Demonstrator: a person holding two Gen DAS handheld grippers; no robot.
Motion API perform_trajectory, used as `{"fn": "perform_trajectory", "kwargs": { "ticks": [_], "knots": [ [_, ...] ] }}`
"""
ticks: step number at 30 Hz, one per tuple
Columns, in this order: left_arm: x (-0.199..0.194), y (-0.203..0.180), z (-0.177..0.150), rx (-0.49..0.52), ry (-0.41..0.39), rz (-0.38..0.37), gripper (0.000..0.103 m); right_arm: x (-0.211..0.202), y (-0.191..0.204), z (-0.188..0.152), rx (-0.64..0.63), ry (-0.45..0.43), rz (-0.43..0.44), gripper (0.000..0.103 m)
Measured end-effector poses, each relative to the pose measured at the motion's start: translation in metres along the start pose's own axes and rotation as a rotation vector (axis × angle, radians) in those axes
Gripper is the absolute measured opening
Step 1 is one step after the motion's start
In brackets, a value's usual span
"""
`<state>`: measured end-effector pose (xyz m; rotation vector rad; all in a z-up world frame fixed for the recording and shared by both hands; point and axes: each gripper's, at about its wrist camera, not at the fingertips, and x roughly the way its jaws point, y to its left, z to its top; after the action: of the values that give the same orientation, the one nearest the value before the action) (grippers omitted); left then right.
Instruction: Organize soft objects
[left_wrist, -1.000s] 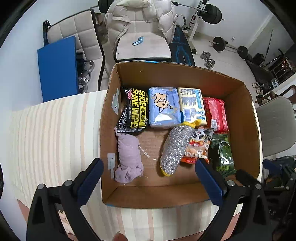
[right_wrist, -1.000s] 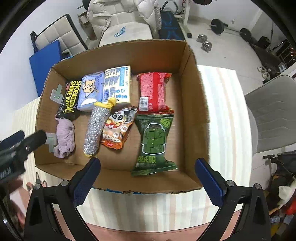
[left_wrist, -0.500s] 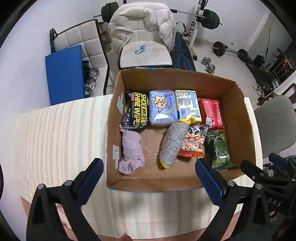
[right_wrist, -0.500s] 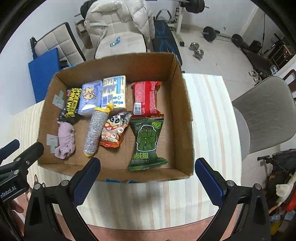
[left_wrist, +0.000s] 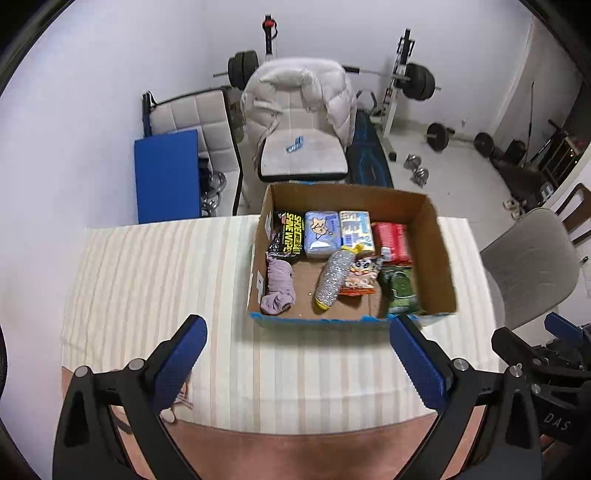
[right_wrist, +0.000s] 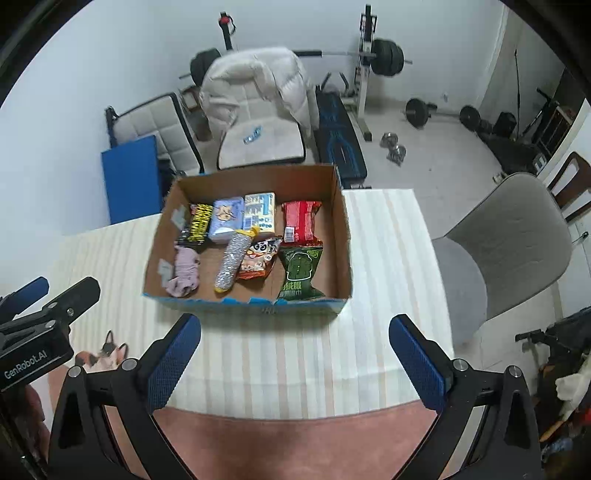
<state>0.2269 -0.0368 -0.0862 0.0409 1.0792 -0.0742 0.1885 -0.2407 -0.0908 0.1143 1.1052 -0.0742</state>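
A cardboard box (left_wrist: 437, 254) (right_wrist: 343, 236) stands on the striped table. In it lie a black shoe-wipes pack (left_wrist: 288, 236), a blue tissue pack (left_wrist: 321, 238), a white-blue pack (left_wrist: 356, 229), a red pack (left_wrist: 391, 238), a lilac cloth (left_wrist: 279, 286) (right_wrist: 184, 271), a silver scouring sponge (left_wrist: 332, 278) (right_wrist: 232, 262), an orange snack bag (right_wrist: 258, 258) and a green pack (right_wrist: 299, 269). My left gripper (left_wrist: 299, 363) is open and empty, well back from the box. My right gripper (right_wrist: 293, 360) is open and empty too, in front of the box.
The striped tablecloth (left_wrist: 159, 280) covers the table. A grey chair (right_wrist: 506, 243) stands to the right. Behind the table are a padded chair with a white jacket (left_wrist: 299, 110), a blue panel (left_wrist: 166, 177) and weight equipment (right_wrist: 384, 57).
Both grippers have pulled back and up from the box, which now looks smaller and farther off. Both stay open and empty. The box contents have not moved.
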Motion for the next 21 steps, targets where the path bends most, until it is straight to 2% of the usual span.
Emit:
{"fn": "perform_trajectory", "kwargs": {
  "ticks": [7,12,21],
  "knots": [
    [-0.058,-0.005,-0.031,0.032,-0.027,0.007,0.102,-0.075,0.007,-0.031,-0.029,-0.075,-0.002,0.103],
    [-0.091,0.003,-0.051,0.012,-0.048,0.01,0.102,-0.12,0.014,-0.053,-0.056,-0.103,0.0,0.103],
    [-0.13,0.009,-0.068,0.008,-0.107,0.026,0.102,-0.166,0.018,-0.08,-0.076,-0.129,0.008,0.103]
  ]
}}
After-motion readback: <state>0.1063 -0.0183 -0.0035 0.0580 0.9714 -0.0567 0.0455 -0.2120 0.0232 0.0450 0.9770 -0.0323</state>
